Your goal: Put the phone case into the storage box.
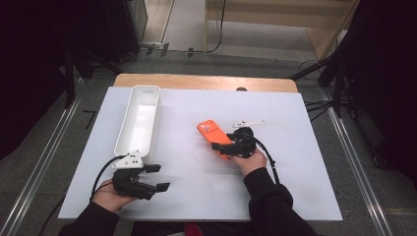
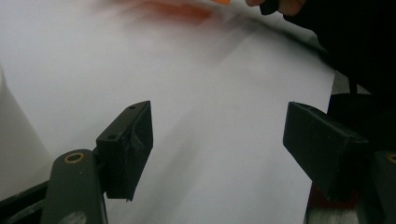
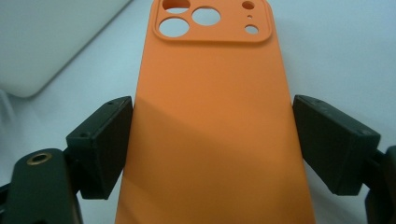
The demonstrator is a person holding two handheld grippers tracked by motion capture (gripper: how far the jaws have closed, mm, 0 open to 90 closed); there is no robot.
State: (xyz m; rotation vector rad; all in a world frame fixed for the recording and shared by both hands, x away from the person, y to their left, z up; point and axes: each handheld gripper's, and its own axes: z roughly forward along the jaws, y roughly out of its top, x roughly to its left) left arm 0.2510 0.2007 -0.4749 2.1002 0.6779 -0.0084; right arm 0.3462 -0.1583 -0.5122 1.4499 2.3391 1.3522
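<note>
The white bin (image 1: 139, 119) sits at the left of the white table (image 1: 305, 196), long and narrow, nothing in it as far as I can see. The left gripper (image 1: 158, 177) hovers just below the bin's near end, jaws wide apart with only bare tabletop between them, so it's doing nothing for now.

Moving right, the orange phone case (image 3: 210, 121) lies flat around the middle of the table, camera cutout pointing away from the person. The right gripper (image 1: 222, 150) has its jaws on the two long edges of the case's near end, and in the right gripper view the pads look pressed right up against the sides.

What could go wrong, in my opinion: that case looks like soft silicone, so a squeeze across the width could bow it and pop it out of the pads. The grip is also way down at one end, so on a lift the far end may droop or swing. And the bin is narrow, so a tilted case might catch the rim.
</note>
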